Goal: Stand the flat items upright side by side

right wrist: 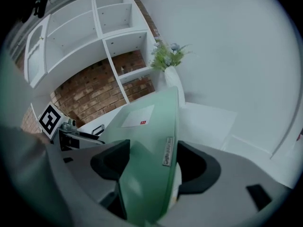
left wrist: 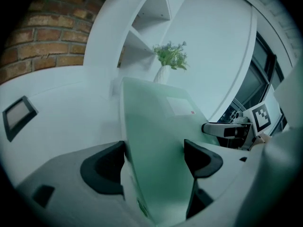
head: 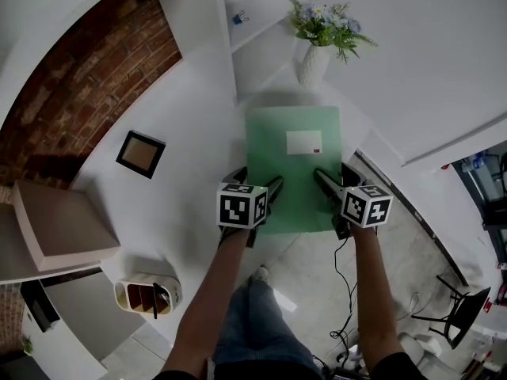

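Note:
A flat pale green folder (head: 293,165) with a white label lies on the white table top (head: 190,133), its near end sticking out over the table's edge. My left gripper (head: 260,182) is at the folder's near left corner. In the left gripper view the folder (left wrist: 156,141) fills the gap between both pads of that gripper (left wrist: 154,160). My right gripper (head: 337,179) is at the near right corner. In the right gripper view the folder (right wrist: 147,141) sits edge-on in that gripper (right wrist: 149,162), one pad on its face and the other against its labelled spine.
A white vase of flowers (head: 315,62) stands just beyond the folder's far end. A small dark picture frame (head: 141,153) lies to the left, a beige box (head: 59,224) further left. White shelving (right wrist: 94,27) backs the table against a brick wall. Cables trail on the floor (head: 341,291).

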The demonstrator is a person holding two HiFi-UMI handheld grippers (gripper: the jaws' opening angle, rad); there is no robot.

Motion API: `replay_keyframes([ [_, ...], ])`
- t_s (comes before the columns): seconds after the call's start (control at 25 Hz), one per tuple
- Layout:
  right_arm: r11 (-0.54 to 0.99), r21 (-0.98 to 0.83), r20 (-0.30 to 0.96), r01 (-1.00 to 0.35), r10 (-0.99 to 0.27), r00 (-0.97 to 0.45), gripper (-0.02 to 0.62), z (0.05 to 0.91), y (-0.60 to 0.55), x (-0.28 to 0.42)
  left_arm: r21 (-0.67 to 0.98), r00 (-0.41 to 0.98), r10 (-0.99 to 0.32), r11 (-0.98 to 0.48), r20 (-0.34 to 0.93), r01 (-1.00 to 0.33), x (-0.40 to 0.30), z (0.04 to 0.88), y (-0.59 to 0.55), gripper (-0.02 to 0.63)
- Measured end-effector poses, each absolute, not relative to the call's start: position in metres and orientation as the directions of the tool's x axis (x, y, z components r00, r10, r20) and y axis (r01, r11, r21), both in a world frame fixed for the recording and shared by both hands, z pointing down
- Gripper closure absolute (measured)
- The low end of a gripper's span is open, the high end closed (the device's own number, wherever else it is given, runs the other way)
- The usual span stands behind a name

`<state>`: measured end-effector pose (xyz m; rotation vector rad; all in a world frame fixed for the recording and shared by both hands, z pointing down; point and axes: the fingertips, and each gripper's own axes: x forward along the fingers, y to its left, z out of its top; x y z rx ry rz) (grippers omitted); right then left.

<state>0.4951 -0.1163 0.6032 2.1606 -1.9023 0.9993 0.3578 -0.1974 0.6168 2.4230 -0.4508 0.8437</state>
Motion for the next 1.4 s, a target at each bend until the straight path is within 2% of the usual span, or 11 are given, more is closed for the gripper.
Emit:
replay_keyframes([
  [0.28, -0.167, -0.294, 0.383, -0.941, -0.923, 0.044, 0.287, 0.526, -0.126, 0.475, 0.231, 0.792, -0.288, -0.853, 0.538, -0.467, 0.338, 0.536, -0.209, 0.241],
  [0.56, -0.029, -0.170, 0.117, -0.985, -0.993, 0.009, 0.287, 0.443, -0.138, 0.440, 0.024, 0.802, -0.490, -0.849, 0.342, -0.528, 0.300, 0.451, -0.213, 0.241],
  [0.76, 0.047, -0.086, -0.028, -0.995, -0.999, -0.044, 0.287, 0.421, -0.138, 0.406, -0.078, 0.771, -0.603, -0.795, 0.205, -0.602, 0.263, 0.430, -0.204, 0.241],
  [0.96, 0.084, -0.053, -0.054, -0.995, -0.995, -0.081, 0.285, 0.435, -0.136, 0.371, -0.132, 0.710, -0.687, -0.727, 0.159, -0.674, 0.229, 0.446, -0.193, 0.242],
  [1.4, 0.176, 0.010, 0.037, -0.984, -0.984, -0.176, 0.279, 0.491, -0.126, 0.327, -0.120, 0.636, -0.760, -0.649, 0.134, -0.751, 0.181, 0.502, -0.171, 0.242],
])
